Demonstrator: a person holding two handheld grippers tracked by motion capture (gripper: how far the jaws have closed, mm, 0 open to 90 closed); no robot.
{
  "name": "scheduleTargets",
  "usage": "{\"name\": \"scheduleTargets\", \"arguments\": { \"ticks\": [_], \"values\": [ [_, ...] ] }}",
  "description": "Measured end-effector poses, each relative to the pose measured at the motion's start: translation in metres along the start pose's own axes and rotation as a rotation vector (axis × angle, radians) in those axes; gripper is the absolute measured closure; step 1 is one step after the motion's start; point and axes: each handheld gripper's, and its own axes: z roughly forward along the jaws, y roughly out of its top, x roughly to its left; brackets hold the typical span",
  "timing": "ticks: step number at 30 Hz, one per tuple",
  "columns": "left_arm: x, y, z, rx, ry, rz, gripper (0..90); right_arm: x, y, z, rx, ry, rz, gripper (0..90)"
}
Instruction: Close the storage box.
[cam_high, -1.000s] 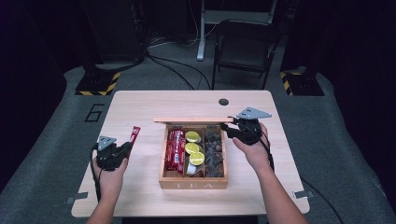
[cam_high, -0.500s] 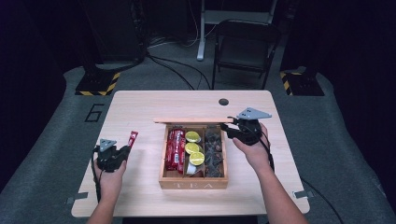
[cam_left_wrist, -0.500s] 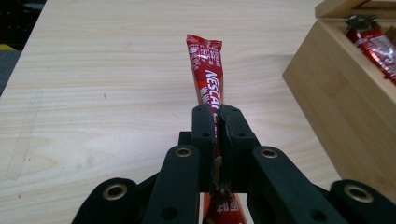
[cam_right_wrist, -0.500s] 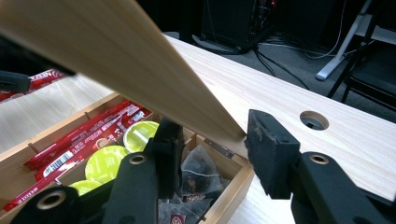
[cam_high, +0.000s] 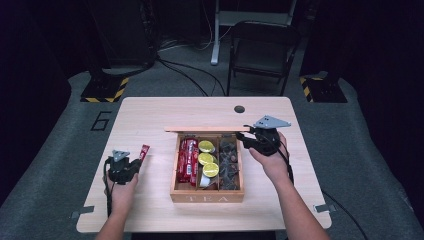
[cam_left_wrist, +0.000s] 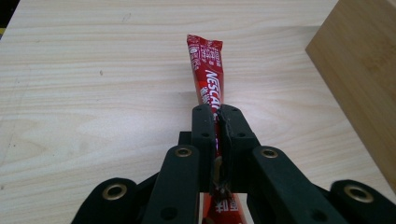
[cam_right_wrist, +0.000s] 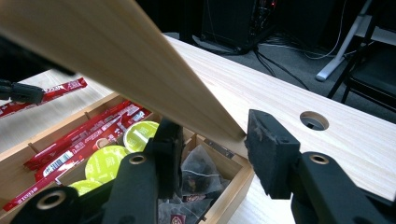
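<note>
Left tool (cam_high: 131, 167), seen from the high view, sits at the near left of the bench (cam_high: 150, 115), its jaws closed tight on one end of a red coffee stick (cam_high: 143, 152) that points away from the person, well apart from the wooden tea box (cam_high: 207, 196). Over on the right, the right tool (cam_high: 248, 138) is up at the far right corner of the box, gripping the edge of the raised lid (cam_high: 207, 129), which stands open along the far side. Inside the box I can see more red sticks in the left compartment, yellow-green capsules (cam_high: 206, 158) in the middle one and dark tea bags (cam_high: 229, 162) in the right one.

From the left gripper view, the left tool (cam_left_wrist: 218, 116) has its two black jaws pressed together with almost no gap, the coffee stick (cam_left_wrist: 208, 74) pinched between them. The stick runs straight ahead and its far end looks to be low over the pale wood or on it; I cannot tell which. A side wall of the tea box (cam_left_wrist: 364, 70) shows at the right edge, clear of the stick.

From the right gripper view, the right tool (cam_right_wrist: 215, 140) holds the lid (cam_right_wrist: 116, 51) by its thin edge, jaws closed as far as the wood lets them, one on each face. The lid slants across the upper left. Below it lie the red sticks, the capsules (cam_right_wrist: 140, 133) and the tea bags (cam_right_wrist: 201, 170). Far off at the left, the other tool holds the coffee stick (cam_right_wrist: 60, 88) above the bench.
</note>
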Motion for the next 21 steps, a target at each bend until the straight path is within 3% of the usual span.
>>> {"name": "scheduleTargets", "arguments": {
  "ticks": [9,13,21],
  "values": [
    [0.001,-0.002,0.006,0.043,0.028,0.011,84.7,0.000,-0.001,0.000,0.001,0.002,0.002,56.4],
    [0.003,-0.006,0.012,0.067,0.029,-0.011,84.4,0.001,-0.001,-0.001,0.003,0.002,0.008,56.4],
    [0.005,-0.010,0.017,0.099,0.040,-0.016,82.0,0.001,-0.001,-0.001,0.003,0.003,0.008,56.3]
  ]
}}
